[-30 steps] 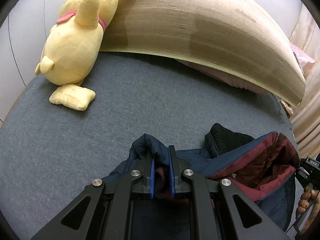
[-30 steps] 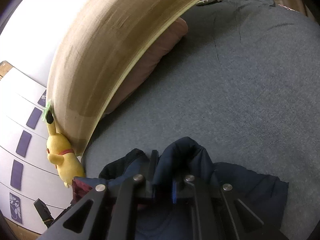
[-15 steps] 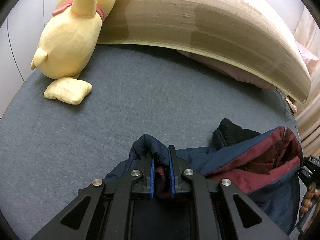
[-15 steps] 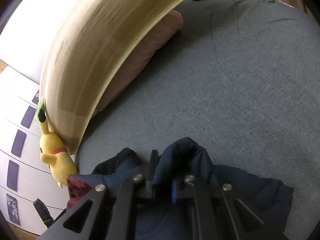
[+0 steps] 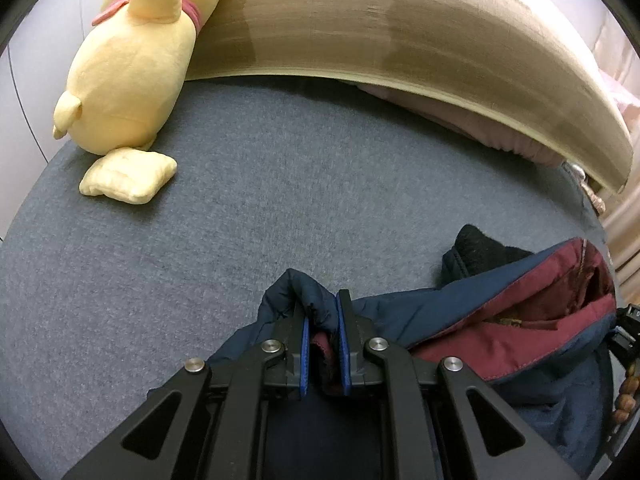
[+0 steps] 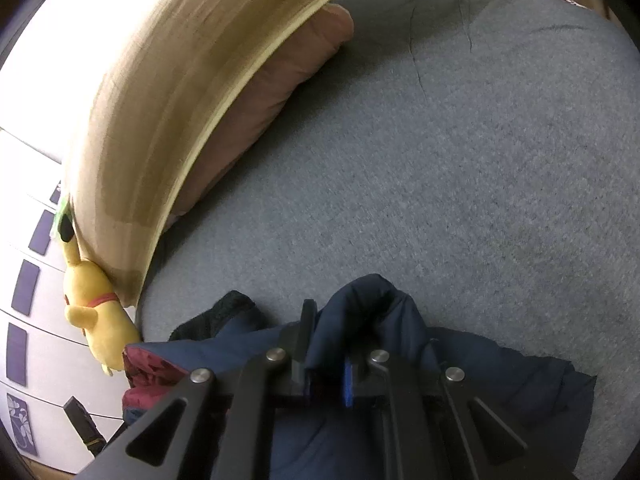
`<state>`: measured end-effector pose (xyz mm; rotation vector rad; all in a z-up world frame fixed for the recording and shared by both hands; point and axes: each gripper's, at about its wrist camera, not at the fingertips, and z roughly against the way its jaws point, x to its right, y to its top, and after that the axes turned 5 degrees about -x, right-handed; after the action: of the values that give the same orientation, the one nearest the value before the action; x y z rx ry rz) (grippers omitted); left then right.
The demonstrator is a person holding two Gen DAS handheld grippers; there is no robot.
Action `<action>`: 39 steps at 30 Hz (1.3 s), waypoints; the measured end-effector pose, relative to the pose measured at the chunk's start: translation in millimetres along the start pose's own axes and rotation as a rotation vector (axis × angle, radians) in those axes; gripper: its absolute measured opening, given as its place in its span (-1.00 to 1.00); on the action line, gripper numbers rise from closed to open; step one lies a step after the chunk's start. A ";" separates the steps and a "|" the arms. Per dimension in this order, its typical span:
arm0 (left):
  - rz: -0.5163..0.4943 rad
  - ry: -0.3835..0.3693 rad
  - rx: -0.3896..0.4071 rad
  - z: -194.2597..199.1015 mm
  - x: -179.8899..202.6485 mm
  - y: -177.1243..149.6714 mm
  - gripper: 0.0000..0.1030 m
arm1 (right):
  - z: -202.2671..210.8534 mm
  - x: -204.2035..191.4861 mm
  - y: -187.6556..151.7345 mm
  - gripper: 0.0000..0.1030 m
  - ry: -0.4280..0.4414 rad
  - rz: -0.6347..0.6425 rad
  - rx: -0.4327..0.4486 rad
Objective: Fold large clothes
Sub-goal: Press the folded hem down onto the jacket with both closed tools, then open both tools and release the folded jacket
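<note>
Tongs [image 5: 323,312] [image 6: 326,344] clamped on navy jacket [image 5: 460,312]

Under me is a bed [image 5: 280,184] with a grey-blue cover. Its tan headboard [image 5: 400,32] runs along the far edge. A yellow plush toy [image 5: 132,72] lies on the cover against the headboard, a pink pillow [image 6: 280,80] is tucked beneath the headboard, and my navy jacket [image 5: 420,308] with dark red lining rests on the near part.

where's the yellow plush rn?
The yellow plush is upper left in the left wrist view, on the grey bed, leaning against the tan headboard.
</note>
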<state>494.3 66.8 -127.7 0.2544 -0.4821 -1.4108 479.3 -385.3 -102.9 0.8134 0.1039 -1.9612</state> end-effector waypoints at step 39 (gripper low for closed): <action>-0.206 -0.197 0.053 6.6 -5.1 6.1 0.09 | -51.4 -13.9 37.1 -0.32 -0.059 0.379 -0.073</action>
<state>496.2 73.5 -120.1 0.2133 -0.6713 -1.6344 539.2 -373.9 -125.1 0.6716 -0.0132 -1.6124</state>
